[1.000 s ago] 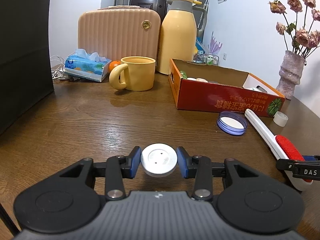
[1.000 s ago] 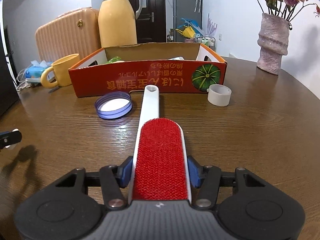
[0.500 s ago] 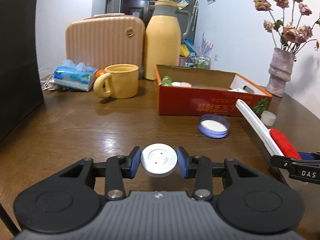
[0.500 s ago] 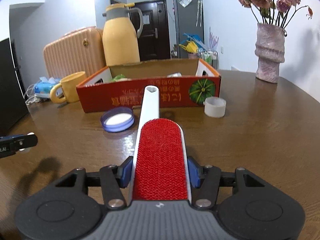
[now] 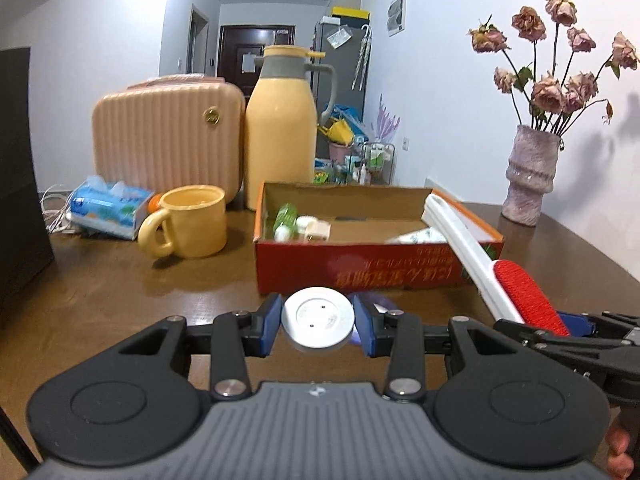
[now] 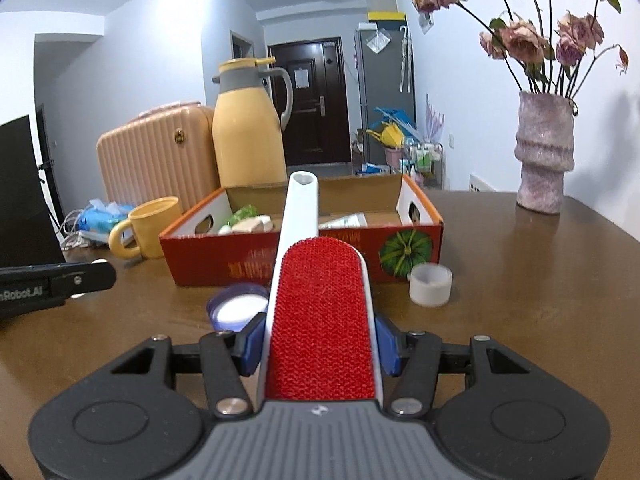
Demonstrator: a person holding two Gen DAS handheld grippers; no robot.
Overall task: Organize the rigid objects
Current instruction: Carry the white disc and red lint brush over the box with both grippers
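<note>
Left gripper [image 5: 318, 323] clamps one white disc [image 5: 318, 317]; right gripper [image 6: 320, 346] clamps one lint brush [image 6: 320, 312].

- A peach ribbed suitcase [image 5: 168, 136] stands at the back of the desk [image 5: 112, 292], with a tall yellow thermos jug [image 5: 280, 132] just beside it.
- A yellow mug [image 5: 192, 222] sits near a blue tissue pack [image 5: 108, 208].
- A pink vase [image 6: 544, 152] holds dried roses [image 6: 520, 36].
</note>
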